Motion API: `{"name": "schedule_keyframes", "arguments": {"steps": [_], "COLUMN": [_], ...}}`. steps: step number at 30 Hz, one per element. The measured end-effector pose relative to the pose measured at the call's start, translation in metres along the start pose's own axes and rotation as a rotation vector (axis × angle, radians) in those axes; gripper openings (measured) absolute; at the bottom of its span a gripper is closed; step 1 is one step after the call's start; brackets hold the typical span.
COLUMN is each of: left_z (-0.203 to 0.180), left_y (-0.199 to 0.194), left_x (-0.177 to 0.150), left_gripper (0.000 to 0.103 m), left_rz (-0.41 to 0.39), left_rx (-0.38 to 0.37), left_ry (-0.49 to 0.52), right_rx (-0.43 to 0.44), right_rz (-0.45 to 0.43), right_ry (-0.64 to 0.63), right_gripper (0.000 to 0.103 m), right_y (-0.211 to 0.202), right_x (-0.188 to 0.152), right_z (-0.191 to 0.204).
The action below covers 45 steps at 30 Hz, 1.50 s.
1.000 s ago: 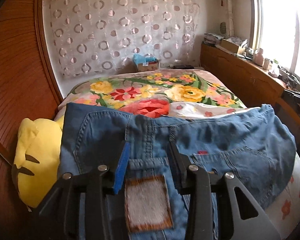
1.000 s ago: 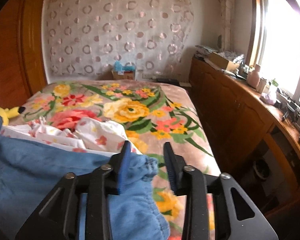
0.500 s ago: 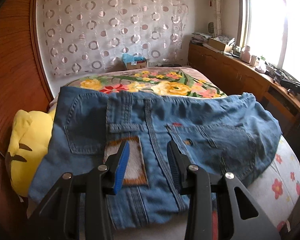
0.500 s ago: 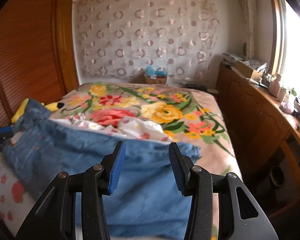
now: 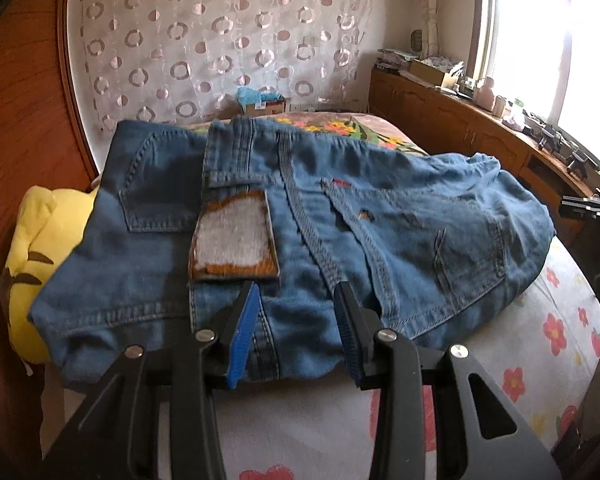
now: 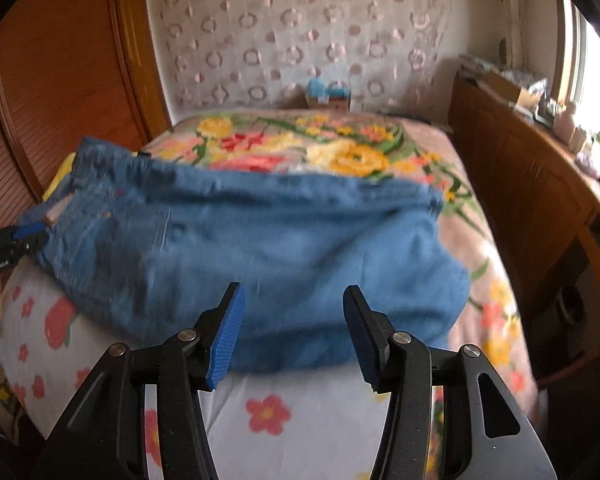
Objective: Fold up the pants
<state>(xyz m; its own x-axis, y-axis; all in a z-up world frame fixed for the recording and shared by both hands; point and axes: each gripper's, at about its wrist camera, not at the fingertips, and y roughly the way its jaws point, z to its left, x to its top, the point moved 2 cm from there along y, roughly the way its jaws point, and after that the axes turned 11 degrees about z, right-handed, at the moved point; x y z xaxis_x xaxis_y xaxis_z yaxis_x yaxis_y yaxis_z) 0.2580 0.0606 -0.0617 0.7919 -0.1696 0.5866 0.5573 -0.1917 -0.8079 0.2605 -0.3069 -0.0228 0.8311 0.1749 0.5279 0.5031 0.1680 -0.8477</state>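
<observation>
The jeans (image 5: 300,232) lay folded across the bed (image 6: 300,420), beside the yellow toy (image 5: 36,240). Both the left gripper (image 5: 296,320) and the right gripper (image 6: 292,328) were empty, the right's jaws opening. The denim looked soft, fairly heavy and grippy, best pinched at a seamed edge.

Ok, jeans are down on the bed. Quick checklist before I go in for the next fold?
1. Jeans lying on the bed: ok.
2. Left gripper free of cloth, jaws apart, nothing pinched: ok.
3. Right gripper free of cloth, jaws opening, nothing between them: ok.
4. Denim flat: not ok, the right end is bunched and rounded.
5. Near edge reachable from both sides: ok, it lies just ahead of both grippers.
6. Yellow plush toy clear of the jeans: not ok, the left end lies over it.
</observation>
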Motion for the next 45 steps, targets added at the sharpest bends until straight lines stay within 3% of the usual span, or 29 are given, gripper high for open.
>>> {"name": "schedule_keyframes", "arguments": {"steps": [6,11,17,25,28,32,37,40,45], "left_z": [0.002,-0.006,-0.012,-0.010,-0.005,0.012,0.038,0.039,0.030], "left_y": [0.012,0.018,0.021,0.014,-0.001,-0.020,-0.015,-0.007,-0.005], "left_x": [-0.007,-0.009,-0.009,-0.009,-0.010,-0.017,-0.029,-0.033,-0.029], "left_gripper": [0.038,0.059,0.061,0.061,0.061,0.061,0.061,0.060,0.043], "left_rz": [0.024,0.039,0.043,0.047,0.019,-0.021,0.019,0.038,0.017], "left_rx": [0.000,0.000,0.041,0.025,0.005,0.034,0.077,0.058,0.032], "left_ry": [-0.009,0.029,0.047,0.042,0.014,-0.045,-0.120,-0.123,-0.089], "right_rx": [0.010,0.061,0.056,0.056,0.072,0.080,0.095,0.103,0.071], "right_rz": [0.014,0.006,0.035,0.067,0.059,0.050,0.040,0.061,0.105], "right_ry": [-0.009,-0.064,-0.112,-0.110,-0.105,-0.135,-0.177,-0.199,-0.250], "right_gripper": [0.052,0.052,0.059,0.065,0.068,0.070,0.073,0.080,0.087], "right_y": [0.014,0.023,0.050,0.074,0.071,0.067,0.066,0.072,0.087], "right_x": [-0.008,0.004,0.014,0.008,0.009,0.012,0.013,0.012,0.006], "right_z": [0.012,0.033,0.052,0.049,0.047,0.055,0.069,0.074,0.084]}}
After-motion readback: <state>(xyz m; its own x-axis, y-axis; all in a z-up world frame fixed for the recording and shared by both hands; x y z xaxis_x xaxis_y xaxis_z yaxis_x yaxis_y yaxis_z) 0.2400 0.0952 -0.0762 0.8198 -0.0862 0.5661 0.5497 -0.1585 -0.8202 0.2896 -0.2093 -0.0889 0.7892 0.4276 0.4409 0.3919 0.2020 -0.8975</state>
